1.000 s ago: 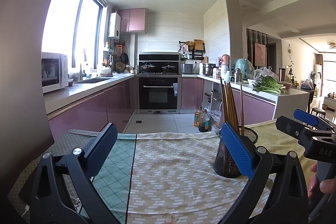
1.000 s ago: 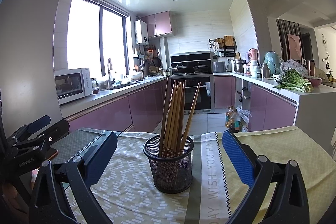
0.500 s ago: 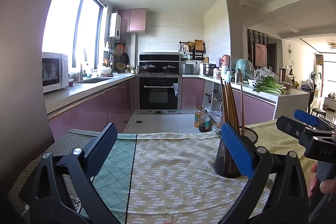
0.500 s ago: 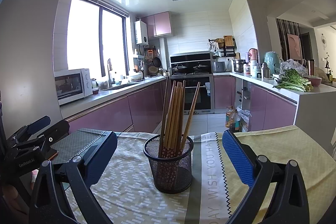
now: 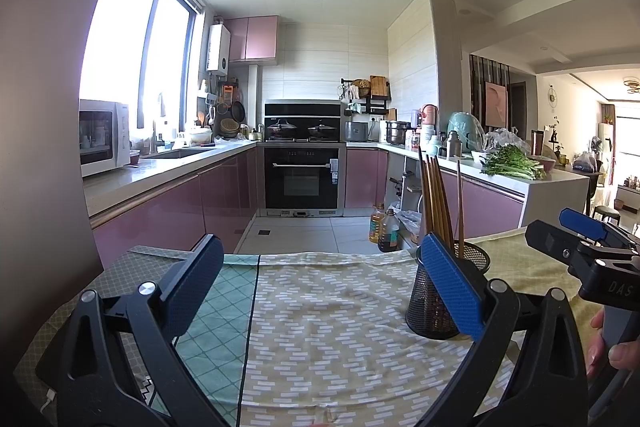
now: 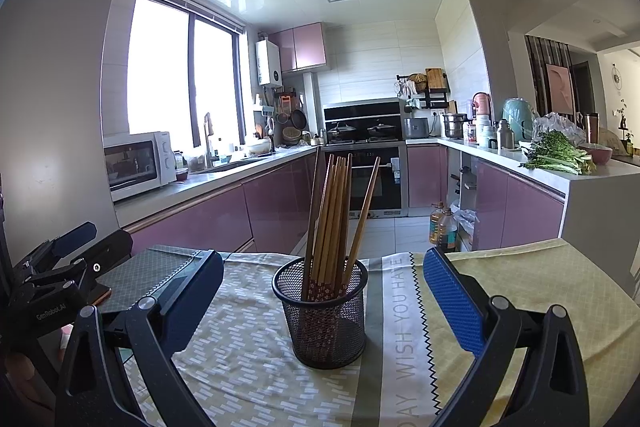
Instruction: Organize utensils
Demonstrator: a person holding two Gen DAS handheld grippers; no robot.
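1. The table point(image 6: 520, 267) carries everything; it is covered with patterned cloths point(image 5: 328, 307), and no loose utensil lies on any part of it that either view shows.
2. The holder point(image 6: 326, 315), a black mesh cup, stands upright toward the table's far edge, nearer its right side as the left wrist view shows it.
3. The chopsticks point(image 6: 332, 215) stand bundled inside the holder, one leaning off to the right of the rest.
4. The right gripper point(image 6: 320, 301) hovers just in front of the holder, jaws wide apart and empty, the holder framed between them but not touched.
5. The left gripper point(image 5: 320, 287) hovers over bare cloth to the left of the holder, jaws likewise apart and holding nothing.
6. Judged from this, the sorting looks finished or nearly so, since every chopstick in view is already in the holder.
7. A next move, if any, would call for straightening the leaning chopstick or backing both grippers away without knocking the light holder over.
8. Nothing on the table blocks either gripper; the kitchen counters point(image 5: 168, 179), the oven point(image 5: 304, 175) and the oil bottles point(image 5: 384, 227) on the floor are well beyond the table's far edge.
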